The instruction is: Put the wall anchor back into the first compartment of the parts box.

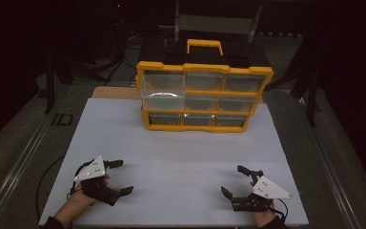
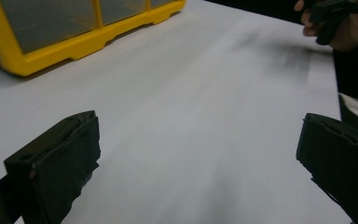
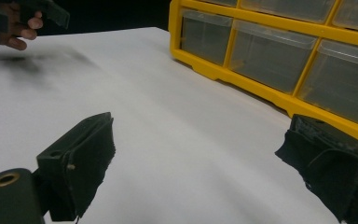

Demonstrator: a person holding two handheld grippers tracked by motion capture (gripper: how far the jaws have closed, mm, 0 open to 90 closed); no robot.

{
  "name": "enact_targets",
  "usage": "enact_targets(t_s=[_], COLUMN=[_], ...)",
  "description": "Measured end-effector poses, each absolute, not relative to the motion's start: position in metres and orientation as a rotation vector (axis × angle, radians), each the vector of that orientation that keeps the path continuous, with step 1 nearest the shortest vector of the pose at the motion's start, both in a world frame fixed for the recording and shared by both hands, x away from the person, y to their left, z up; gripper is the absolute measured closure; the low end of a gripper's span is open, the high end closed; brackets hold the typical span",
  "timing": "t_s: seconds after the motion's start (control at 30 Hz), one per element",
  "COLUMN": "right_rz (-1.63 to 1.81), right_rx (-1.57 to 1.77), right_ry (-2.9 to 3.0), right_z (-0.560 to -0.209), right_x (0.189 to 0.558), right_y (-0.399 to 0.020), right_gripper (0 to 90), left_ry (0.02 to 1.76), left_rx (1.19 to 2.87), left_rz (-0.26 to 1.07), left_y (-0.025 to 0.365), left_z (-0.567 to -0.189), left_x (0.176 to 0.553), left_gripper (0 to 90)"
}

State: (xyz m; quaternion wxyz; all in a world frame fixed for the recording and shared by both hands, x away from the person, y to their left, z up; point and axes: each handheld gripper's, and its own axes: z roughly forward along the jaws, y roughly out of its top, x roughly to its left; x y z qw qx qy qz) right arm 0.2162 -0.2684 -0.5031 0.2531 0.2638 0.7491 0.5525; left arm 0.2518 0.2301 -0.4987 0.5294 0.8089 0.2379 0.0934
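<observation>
Covering most of the lower frame in the high view, a white board (image 1: 181, 157) lies on a dark table, with the room beyond it nearly black and only faint shapes of stands and a shelf at the top. Toward the board's far edge, in the upper middle of the frame, stands a yellow organizer (image 1: 203, 95) with a handle on top and rows of clear drawers; its upper-left drawer (image 1: 163, 93) sits pulled out toward the camera. At lower left the left gripper (image 1: 120, 177) is held by a hand just above the board, jaws spread wide with nothing between them. At lower right the right gripper (image 1: 235, 181) is likewise gaping and empty. Each gripper view shows its own two black jaws far apart over bare white board, touching nothing, well apart from the organizer.
</observation>
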Motion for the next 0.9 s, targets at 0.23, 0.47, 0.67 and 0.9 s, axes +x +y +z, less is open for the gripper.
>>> enact_targets(t_s=[0.23,0.47,0.67,0.9], right_rz=[1.500,1.500,1.497,1.490], right_rx=[0.720,0.723,0.727,0.725], right_ry=[2.039,2.042,2.043,2.048], right_z=[-0.5032,-0.5038,-0.5041,-0.5047], right_x=[0.2160,0.2163,0.2165,0.2167], right_y=[-0.2679,-0.2686,-0.2682,-0.2677], right_gripper=[8.0,8.1,8.0,8.1], left_ry=[0.610,0.606,0.601,0.610], left_rx=[1.920,1.920,1.908,1.891], left_rz=[0.255,0.252,0.246,0.233], left_y=[0.2396,0.2369,0.2356,0.2363], left_z=[-0.5055,-0.5076,-0.5074,-0.5092], left_x=[0.2487,0.2465,0.2460,0.2465], left_gripper=[0.0,0.0,0.0,0.0])
